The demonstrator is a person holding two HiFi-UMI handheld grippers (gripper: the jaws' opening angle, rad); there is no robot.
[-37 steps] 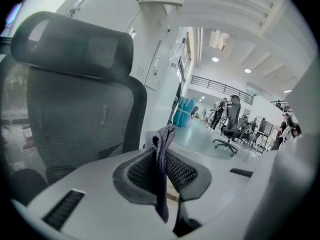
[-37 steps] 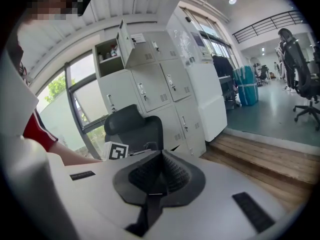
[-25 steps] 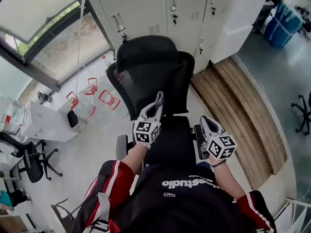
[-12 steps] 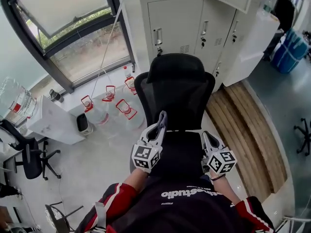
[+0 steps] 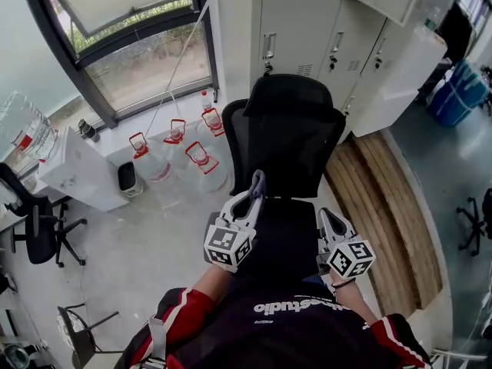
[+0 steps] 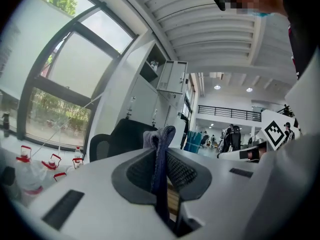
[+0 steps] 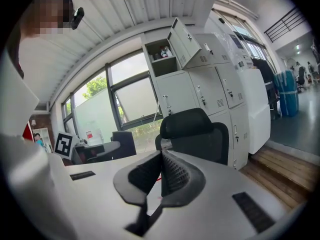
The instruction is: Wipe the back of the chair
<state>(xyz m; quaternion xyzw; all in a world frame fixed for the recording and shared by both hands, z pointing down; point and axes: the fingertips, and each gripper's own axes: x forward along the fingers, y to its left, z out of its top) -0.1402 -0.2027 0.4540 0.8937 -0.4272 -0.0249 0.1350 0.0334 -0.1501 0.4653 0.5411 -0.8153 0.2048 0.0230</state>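
Cloth point(image 6: 160, 136) pinched in left gripper point(image 6: 161, 158) — clear only in its view.

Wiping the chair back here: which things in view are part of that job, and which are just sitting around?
In the job: black mesh chair; blue-grey cloth clamped in the left gripper; right gripper, shut and empty.

Lying about: red-handled water jugs; grey lockers; wooden platform; second office chair at left.
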